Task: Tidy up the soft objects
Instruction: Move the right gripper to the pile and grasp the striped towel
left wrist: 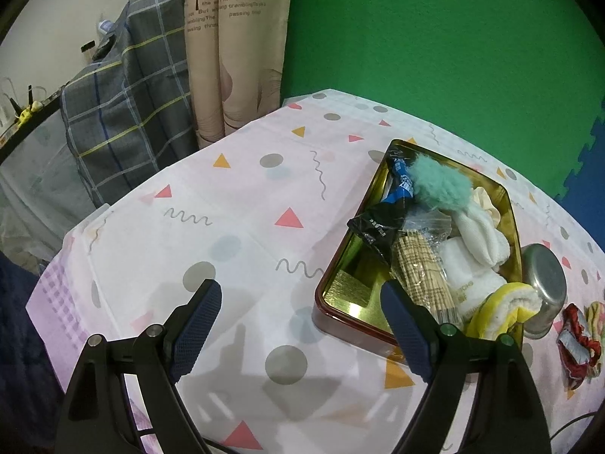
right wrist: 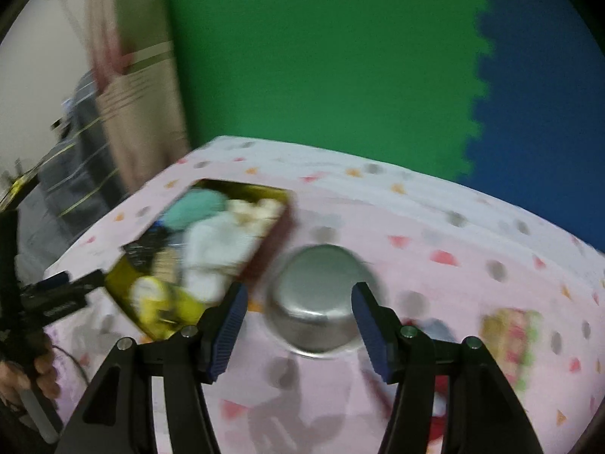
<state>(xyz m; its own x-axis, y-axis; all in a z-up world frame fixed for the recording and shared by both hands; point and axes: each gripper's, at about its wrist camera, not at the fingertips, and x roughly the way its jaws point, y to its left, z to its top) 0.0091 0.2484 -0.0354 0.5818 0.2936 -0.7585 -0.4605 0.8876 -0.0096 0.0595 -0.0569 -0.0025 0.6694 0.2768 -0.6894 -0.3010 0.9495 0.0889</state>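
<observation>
A gold tin [left wrist: 342, 297] with dark red walls sits on the patterned tablecloth. It holds a teal fluffy piece [left wrist: 438, 185], rolled white socks [left wrist: 480, 238], a yellow-and-white cloth [left wrist: 503, 306], a beige plaid roll [left wrist: 423, 268] and dark packets [left wrist: 374, 230]. My left gripper [left wrist: 300, 285] is open and empty, low over the cloth at the tin's near left corner. In the blurred right wrist view my right gripper [right wrist: 299, 288] is open with nothing between its pads. It hovers before an upturned metal bowl [right wrist: 317, 302] beside the tin [right wrist: 272, 238]. A red cloth [left wrist: 578, 340] lies right of the bowl.
A yellow, pink and green cloth [right wrist: 510, 344] lies on the table at the right. A green and blue foam wall [left wrist: 435, 38] backs the table. A curtain [left wrist: 234, 56] and a plaid blanket [left wrist: 124, 113] stand off the left edge. A hand [right wrist: 34, 374] holds the left gripper.
</observation>
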